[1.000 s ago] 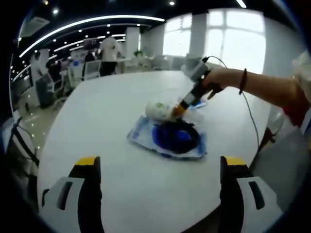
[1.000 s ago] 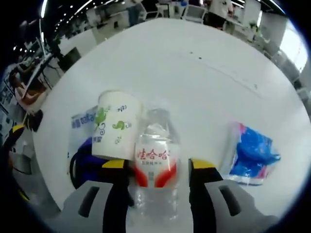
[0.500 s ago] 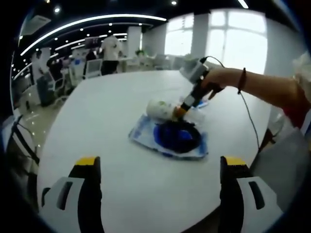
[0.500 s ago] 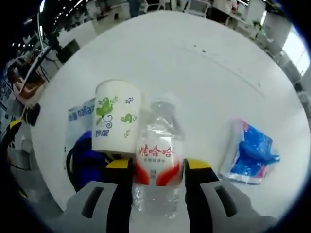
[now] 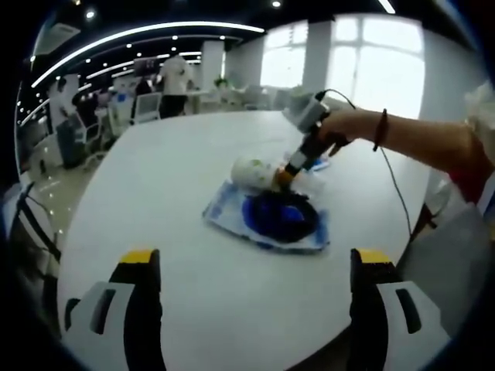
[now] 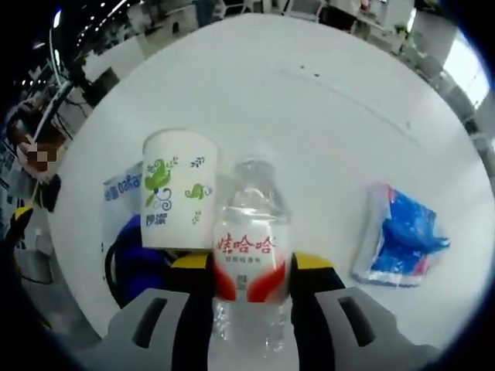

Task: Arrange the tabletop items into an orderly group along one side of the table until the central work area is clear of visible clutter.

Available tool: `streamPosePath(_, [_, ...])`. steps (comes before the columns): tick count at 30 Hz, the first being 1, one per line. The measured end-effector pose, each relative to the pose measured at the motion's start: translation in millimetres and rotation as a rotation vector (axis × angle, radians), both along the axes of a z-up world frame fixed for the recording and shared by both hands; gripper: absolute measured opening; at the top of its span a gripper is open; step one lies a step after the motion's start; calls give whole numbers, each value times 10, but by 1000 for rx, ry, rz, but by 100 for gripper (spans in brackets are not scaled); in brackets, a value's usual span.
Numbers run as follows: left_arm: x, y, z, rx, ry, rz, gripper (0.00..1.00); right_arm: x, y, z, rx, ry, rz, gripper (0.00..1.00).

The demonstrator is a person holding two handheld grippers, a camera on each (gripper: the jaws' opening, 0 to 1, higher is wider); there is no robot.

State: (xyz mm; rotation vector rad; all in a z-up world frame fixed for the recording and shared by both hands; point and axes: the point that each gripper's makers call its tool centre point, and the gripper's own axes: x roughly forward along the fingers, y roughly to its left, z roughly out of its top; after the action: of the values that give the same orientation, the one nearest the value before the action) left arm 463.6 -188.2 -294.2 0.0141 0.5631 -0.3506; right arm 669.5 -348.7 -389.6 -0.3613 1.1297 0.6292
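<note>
A clear water bottle [image 6: 250, 255] with a red and white label stands on the white table [image 6: 325, 116]. In the right gripper view the right gripper [image 6: 242, 267] has its two yellow-tipped jaws pressed on both sides of the bottle, so it is holding the bottle. A white paper cup [image 6: 176, 189] with green swirls stands just beside the bottle, on its left in this view, and seems to touch it. Behind the cup a dark blue round thing [image 6: 138, 267] with a black edge lies on a flat blue and white plastic bag [image 6: 120, 193]. A blue and white packet [image 6: 401, 241] lies apart from the bottle on the other side.

In the left gripper view the left gripper [image 5: 255, 267] has its jaws wide apart, with nothing between them, low over the near side of the table. Farther away, a person's hand [image 5: 344, 127] holds the other gripper down by the cup and the blue and white bag near the middle of the table. Behind the table there are chairs [image 5: 147, 108], bright windows [image 5: 363, 58] and a few people standing.
</note>
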Motion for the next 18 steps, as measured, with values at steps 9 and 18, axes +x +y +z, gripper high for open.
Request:
streamPosePath(9, [-2, -14, -5, 6, 1, -7, 99, -8, -6, 120, 123, -43, -61, 34])
streamPosePath(18, [5, -23, 24, 10, -14, -11, 98, 79, 18, 432, 215, -185, -36, 34])
